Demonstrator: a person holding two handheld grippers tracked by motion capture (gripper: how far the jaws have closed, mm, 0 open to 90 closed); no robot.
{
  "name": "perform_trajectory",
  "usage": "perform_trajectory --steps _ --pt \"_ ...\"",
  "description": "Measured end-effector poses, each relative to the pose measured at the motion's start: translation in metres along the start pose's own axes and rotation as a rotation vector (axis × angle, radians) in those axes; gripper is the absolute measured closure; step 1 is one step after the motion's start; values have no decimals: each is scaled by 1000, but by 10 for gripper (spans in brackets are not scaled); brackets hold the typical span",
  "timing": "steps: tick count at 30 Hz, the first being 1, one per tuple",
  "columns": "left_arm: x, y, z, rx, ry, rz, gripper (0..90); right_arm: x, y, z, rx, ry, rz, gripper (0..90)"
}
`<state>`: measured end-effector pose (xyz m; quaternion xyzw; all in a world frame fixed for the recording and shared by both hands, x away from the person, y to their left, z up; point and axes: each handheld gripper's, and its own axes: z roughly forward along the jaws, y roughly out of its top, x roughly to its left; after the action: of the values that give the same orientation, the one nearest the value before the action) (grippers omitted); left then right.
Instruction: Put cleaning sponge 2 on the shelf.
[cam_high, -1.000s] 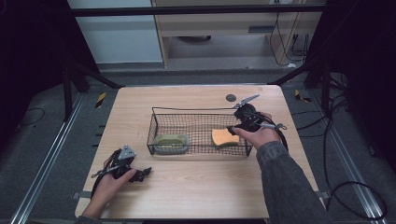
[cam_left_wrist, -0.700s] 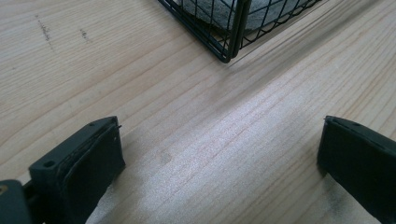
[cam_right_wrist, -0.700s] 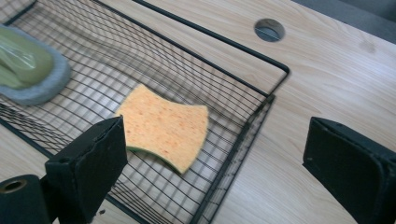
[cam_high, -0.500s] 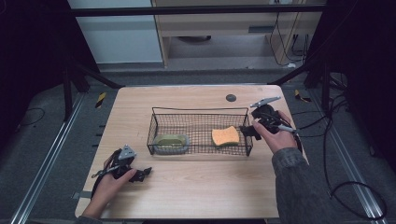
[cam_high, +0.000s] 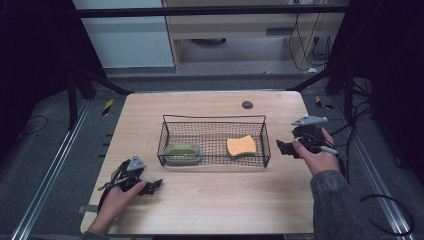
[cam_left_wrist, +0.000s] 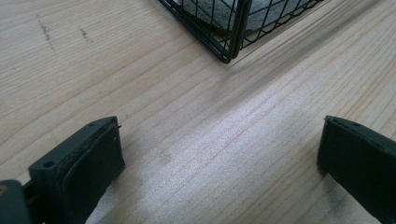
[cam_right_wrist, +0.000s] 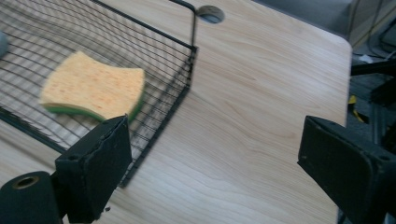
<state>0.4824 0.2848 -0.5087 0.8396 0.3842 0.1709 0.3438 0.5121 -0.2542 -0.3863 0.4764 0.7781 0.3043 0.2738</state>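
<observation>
A black wire basket (cam_high: 215, 117) stands mid-table. Inside it an orange sponge (cam_high: 241, 146) with a green underside lies at the right end, and a green and grey pad (cam_high: 182, 151) lies at the left end. My right gripper (cam_high: 282, 148) hovers just outside the basket's right wall. Its jaws have just been opening and stand open with nothing between them. In the right gripper view the sponge (cam_right_wrist: 93, 88) lies beyond the left jaw, behind the basket wall (cam_right_wrist: 187, 88). My left gripper (cam_high: 152, 186) rests open near the front left, its jaws pointing at the basket corner (cam_left_wrist: 229, 51).
A dark round grommet (cam_high: 247, 104) sits in the tabletop behind the basket. The table's right edge (cam_high: 320, 145) runs close behind my right hand. Bare wood (cam_high: 220, 195) lies in front of the basket. Metal rails and cables run along the floor on both sides.
My right gripper drew away from the orange sponge in the basket, out to the right past the basket wall. The sponge stayed in the basket. The left hand has not moved.
</observation>
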Motion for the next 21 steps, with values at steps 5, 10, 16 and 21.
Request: perform_trajectory --steps 5,10,16,21 --pt "0 0 0 0 0 -3 0 -15 -23 4 2 -16 48 104" --pt "0 0 0 0 -1 -3 0 -24 -44 11 33 -33 88 111" --pt "0 0 0 0 -1 -3 0 -27 -64 28 78 -26 132 118" --pt "0 0 0 0 0 -3 0 -24 -73 44 103 -19 141 117"
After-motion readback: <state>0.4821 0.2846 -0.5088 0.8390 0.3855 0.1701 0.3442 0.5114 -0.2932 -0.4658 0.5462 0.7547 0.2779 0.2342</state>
